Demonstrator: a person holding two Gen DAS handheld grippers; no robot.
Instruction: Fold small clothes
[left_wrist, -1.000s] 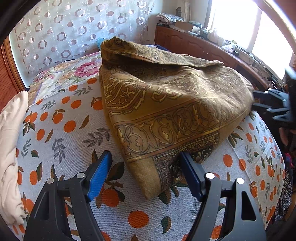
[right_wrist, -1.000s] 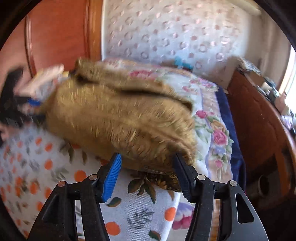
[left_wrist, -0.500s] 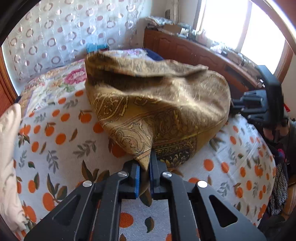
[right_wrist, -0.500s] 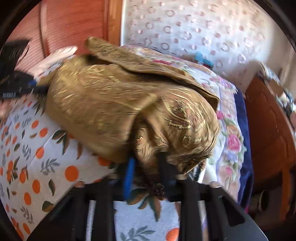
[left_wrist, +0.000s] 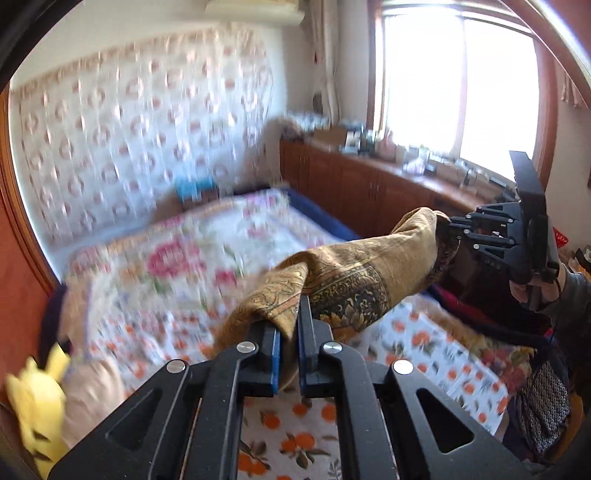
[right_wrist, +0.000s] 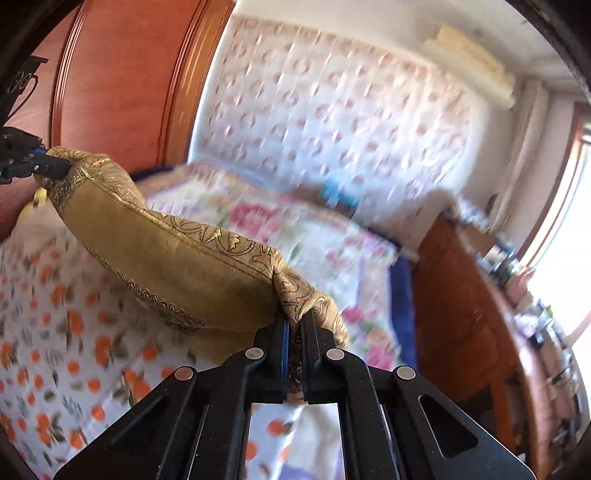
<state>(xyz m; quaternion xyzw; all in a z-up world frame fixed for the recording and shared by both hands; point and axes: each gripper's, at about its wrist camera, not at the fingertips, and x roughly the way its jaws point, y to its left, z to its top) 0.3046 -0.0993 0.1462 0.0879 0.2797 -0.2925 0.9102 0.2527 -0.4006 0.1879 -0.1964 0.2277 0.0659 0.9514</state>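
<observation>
Cloth (left_wrist: 354, 273), mustard-gold with a dark paisley border, hangs in the air above the bed (left_wrist: 207, 258), stretched between the two grippers and clear of the bedspread along the span that shows. Left gripper (left_wrist: 290, 332) has its blue-padded jaws clamped nearly together on one bunched corner of the cloth, fabric spilling over the left finger. Right gripper (right_wrist: 294, 328) is likewise pinched almost fully closed on the opposite corner, a fold of patterned fabric trapped between its pads. In the left wrist view the long axis of the cloth runs from the jaws at 6 o'clock up toward 2 o'clock, where the right gripper (left_wrist: 448, 223) holds the far end, with a hand (left_wrist: 532, 291) behind it. In the right wrist view the axis runs from 6 o'clock up toward 10 o'clock, ending at the left gripper (right_wrist: 55, 166). Top edge sags slightly at midspan; the lower part drapes below it, out of sight. Background strongly motion-blurred. Bedspread carries orange-fruit print near the grippers, pink florals farther off. Yellow plush toy (left_wrist: 35, 402) sits at 8 o'clock in the left view.
</observation>
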